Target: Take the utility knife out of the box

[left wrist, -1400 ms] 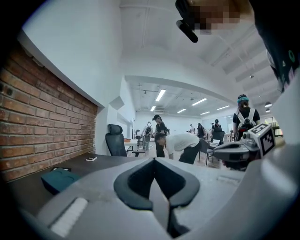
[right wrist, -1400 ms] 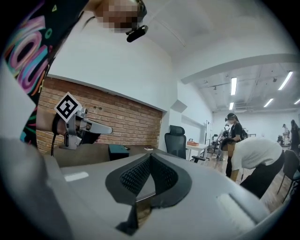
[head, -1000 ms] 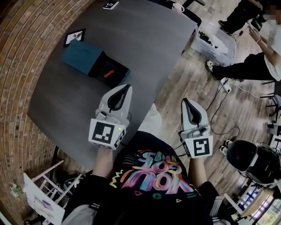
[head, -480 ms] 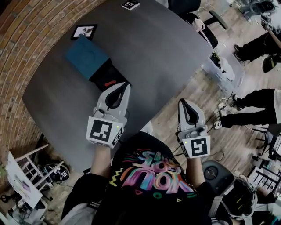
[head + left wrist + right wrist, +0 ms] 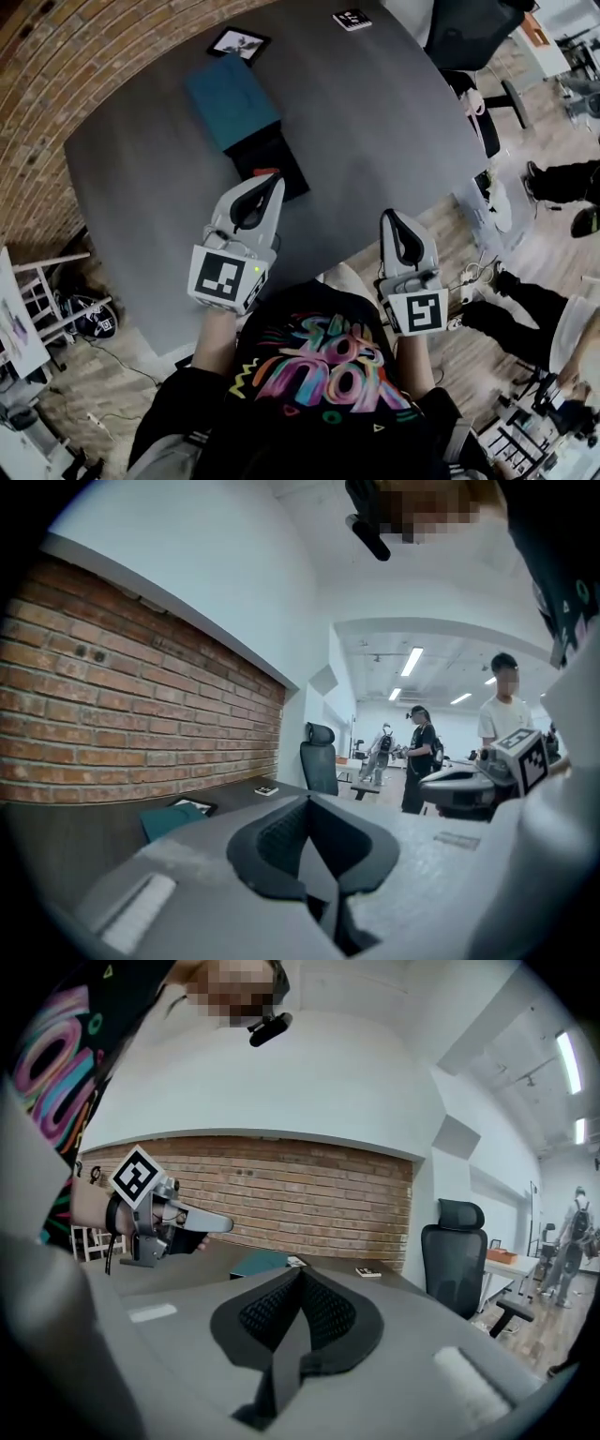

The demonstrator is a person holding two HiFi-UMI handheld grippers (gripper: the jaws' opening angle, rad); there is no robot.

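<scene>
A teal box lid (image 5: 232, 98) lies on the grey table (image 5: 375, 122), with the open black box tray (image 5: 272, 157) against its near end. A red end of the utility knife (image 5: 264, 172) shows at the tray's near edge; the rest is hidden by my left gripper (image 5: 274, 179). That gripper hovers right at the tray, jaws shut and empty. My right gripper (image 5: 390, 217) is over the table's near edge, also shut with nothing in it. The left gripper view shows only the teal lid (image 5: 169, 819) past the closed jaws (image 5: 309, 799). In the right gripper view the closed jaws (image 5: 300, 1272) point towards the teal lid (image 5: 261, 1260).
A framed picture (image 5: 238, 41) and a marker card (image 5: 352, 19) lie at the table's far side. An office chair (image 5: 464, 37) stands at the far right corner. People's legs (image 5: 562, 178) and cables are on the wood floor at right. A brick wall (image 5: 66, 56) runs along the left.
The view has swung left, so the table and box now sit more to the right, with the tray directly at the left gripper's tip. Both grippers stay shut.
</scene>
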